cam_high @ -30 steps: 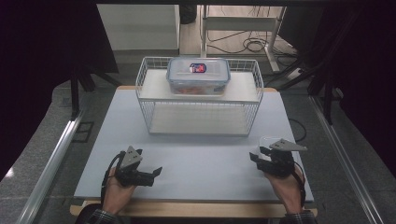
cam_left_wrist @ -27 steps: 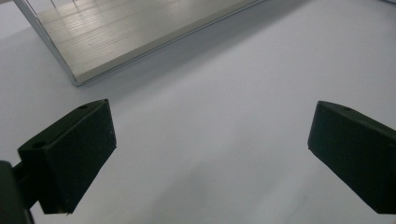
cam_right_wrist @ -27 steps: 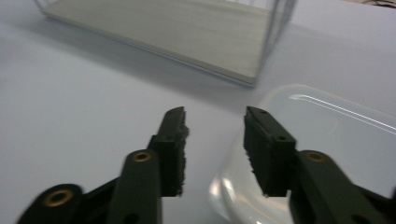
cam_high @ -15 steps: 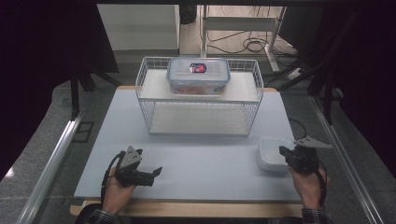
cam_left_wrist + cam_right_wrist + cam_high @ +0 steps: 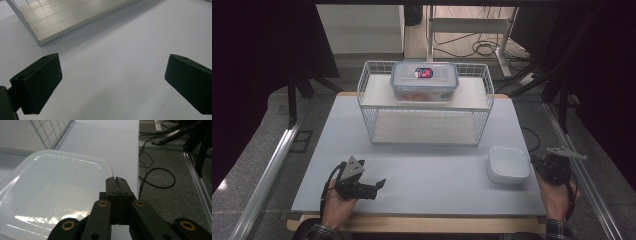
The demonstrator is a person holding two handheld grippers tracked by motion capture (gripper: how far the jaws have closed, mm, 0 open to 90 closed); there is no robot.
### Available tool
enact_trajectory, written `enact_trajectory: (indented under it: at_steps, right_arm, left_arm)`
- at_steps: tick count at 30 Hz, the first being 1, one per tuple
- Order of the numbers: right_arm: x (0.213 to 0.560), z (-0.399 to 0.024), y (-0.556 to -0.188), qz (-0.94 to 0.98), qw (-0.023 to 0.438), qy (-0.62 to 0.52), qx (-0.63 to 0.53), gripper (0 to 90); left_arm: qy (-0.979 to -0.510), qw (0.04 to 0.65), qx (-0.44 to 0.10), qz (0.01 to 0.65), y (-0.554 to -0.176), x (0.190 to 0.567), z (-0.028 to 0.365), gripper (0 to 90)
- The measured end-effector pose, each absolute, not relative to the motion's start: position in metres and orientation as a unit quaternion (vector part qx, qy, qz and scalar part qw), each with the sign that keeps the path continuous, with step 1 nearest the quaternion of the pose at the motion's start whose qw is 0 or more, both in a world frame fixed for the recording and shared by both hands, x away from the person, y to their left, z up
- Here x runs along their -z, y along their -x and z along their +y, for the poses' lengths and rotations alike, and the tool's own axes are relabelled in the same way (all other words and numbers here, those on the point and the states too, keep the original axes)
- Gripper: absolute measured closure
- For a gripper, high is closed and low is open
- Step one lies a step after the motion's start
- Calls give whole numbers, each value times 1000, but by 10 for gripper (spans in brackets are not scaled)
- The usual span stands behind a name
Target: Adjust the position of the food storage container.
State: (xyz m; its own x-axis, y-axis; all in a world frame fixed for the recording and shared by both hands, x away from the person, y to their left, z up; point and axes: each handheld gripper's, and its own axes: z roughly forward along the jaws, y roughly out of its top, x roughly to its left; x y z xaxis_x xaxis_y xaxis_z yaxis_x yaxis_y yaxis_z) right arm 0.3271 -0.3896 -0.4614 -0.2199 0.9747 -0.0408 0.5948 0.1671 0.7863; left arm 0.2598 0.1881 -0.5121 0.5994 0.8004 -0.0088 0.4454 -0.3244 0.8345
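**White dish by the closed right gripper**

Black left gripper (image 5: 371,186) rests low at the table's near-left, tilted rightward, jaws spread wide over the bare pale grey tabletop (image 5: 120,62). Beyond stands a white wire basket (image 5: 426,131), a clear lidded food box (image 5: 424,81) on its upper shelf, contents indistinct. At right, the right gripper (image 5: 116,180), jaws pressed together, sits at the shallow white square dish's (image 5: 509,164) edge; whether it pinches the rim is unclear.
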Motion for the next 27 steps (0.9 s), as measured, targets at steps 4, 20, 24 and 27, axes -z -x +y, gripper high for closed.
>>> enact_trajectory:
  at_steps: [4, 20, 24, 27]
  right_arm:
    - [467, -389, -330, 715, 287, -554, -316, 882]
    - [473, -370, -337, 732, 251, -541, -331, 888]
    - [474, -360, -339, 742, 241, -527, -337, 888]
    - [475, -351, -340, 748, 232, -520, -341, 888]
  left_arm:
    - [-788, 424, -208, 395, -260, 512, 187, 9]
    - [-792, 421, -203, 394, -260, 514, 186, 8]
    - [-791, 421, -203, 395, -260, 514, 186, 7]
    - [-791, 421, -202, 395, -261, 514, 186, 7]
